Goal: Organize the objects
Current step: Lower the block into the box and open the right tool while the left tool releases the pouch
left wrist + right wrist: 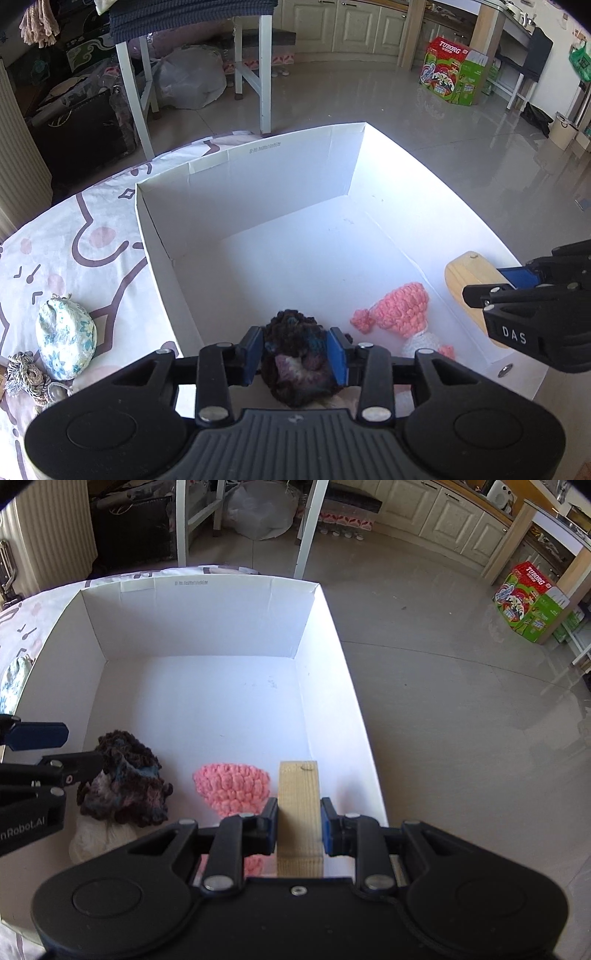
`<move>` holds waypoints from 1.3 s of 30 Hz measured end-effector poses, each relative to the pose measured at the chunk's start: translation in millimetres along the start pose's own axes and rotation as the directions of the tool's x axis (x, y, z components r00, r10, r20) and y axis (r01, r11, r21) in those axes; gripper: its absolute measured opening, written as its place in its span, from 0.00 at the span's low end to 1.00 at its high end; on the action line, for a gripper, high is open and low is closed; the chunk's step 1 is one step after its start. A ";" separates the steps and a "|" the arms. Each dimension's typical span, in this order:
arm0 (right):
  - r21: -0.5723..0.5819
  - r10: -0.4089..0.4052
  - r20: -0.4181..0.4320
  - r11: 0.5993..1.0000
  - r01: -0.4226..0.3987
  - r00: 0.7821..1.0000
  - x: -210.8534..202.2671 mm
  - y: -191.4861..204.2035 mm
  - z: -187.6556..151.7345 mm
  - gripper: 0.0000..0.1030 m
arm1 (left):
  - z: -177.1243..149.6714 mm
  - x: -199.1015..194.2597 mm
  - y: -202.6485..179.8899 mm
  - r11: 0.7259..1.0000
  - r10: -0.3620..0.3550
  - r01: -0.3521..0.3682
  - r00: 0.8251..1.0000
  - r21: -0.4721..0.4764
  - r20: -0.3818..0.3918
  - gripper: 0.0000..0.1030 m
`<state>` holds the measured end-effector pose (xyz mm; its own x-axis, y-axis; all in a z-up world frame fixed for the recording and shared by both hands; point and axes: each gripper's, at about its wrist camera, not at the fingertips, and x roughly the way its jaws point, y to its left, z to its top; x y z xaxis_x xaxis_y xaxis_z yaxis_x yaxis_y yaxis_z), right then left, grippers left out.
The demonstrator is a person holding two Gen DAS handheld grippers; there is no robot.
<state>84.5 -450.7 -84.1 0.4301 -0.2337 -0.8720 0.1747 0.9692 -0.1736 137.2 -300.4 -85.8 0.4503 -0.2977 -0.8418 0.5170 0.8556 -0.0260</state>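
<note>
the dark yarn ball [295,358] sits low in the white box [258,173], between the blue pads of the left tool [295,354], which look a bit loose. the right tool [298,827] squeezes a wood block [298,805] beside the pink yarn toy [232,786].

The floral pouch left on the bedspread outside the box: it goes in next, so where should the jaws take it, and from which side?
Judging by its shape, grip the floral pouch across its plump middle, coming from above. It lies flat on the bedspread, and its gathered drawstring neck looks too thin and floppy. The white box wall stands to its right, so keep clear of that side.
</note>
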 end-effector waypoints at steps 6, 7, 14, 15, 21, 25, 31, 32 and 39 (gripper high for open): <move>0.010 0.012 -0.015 1.000 -0.012 1.000 0.0 -5.3 -1.3 0.30 | -0.4 -2.0 -3.1 1.000 -0.009 0.010 1.000 0.021 -0.016 0.46; 0.005 0.006 -0.018 1.000 -0.006 1.000 -0.4 -5.1 -1.1 0.33 | -0.7 -2.4 -3.4 1.000 -0.013 0.013 1.000 0.025 -0.019 0.48; 0.018 0.022 -0.018 1.000 -0.022 1.000 -3.1 -9.7 -0.3 0.36 | -0.4 -6.8 -5.9 0.999 -0.012 0.012 1.000 0.038 -0.020 0.49; 0.019 0.023 -0.018 1.000 -0.023 1.000 -3.8 -10.0 -0.3 0.36 | -0.3 -7.6 -5.7 0.999 -0.013 0.013 1.000 0.039 -0.020 0.49; 0.025 0.028 -0.014 0.999 -0.027 1.000 -6.7 -11.9 0.2 0.36 | 0.1 -11.0 -8.0 0.999 -0.010 0.011 1.000 0.046 -0.018 0.49; 0.026 0.033 -0.010 0.999 -0.033 0.999 -10.4 -12.7 1.0 0.36 | -0.1 -12.8 -8.6 0.999 -0.014 0.014 1.000 0.044 -0.022 0.49; 0.032 0.045 0.007 0.998 -0.046 0.999 -19.3 -14.0 2.6 0.36 | 1.3 -18.3 -9.5 0.999 -0.018 0.019 1.000 0.042 -0.018 0.49; 0.035 0.047 0.011 0.998 -0.048 0.999 -21.3 -14.3 3.1 0.36 | 1.6 -19.8 -9.9 0.999 -0.019 0.020 1.000 0.045 -0.016 0.49; 0.055 0.051 0.043 0.997 -0.054 0.998 -41.0 -17.6 4.4 0.36 | 4.4 -33.1 -10.8 0.998 -0.028 0.028 1.000 0.049 -0.008 0.49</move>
<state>67.7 -458.6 -43.3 0.4762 -0.1868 -0.8593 0.2002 0.9745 -0.1009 119.9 -301.7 -55.3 0.4300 -0.3183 -0.8449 0.5649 0.8248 -0.0233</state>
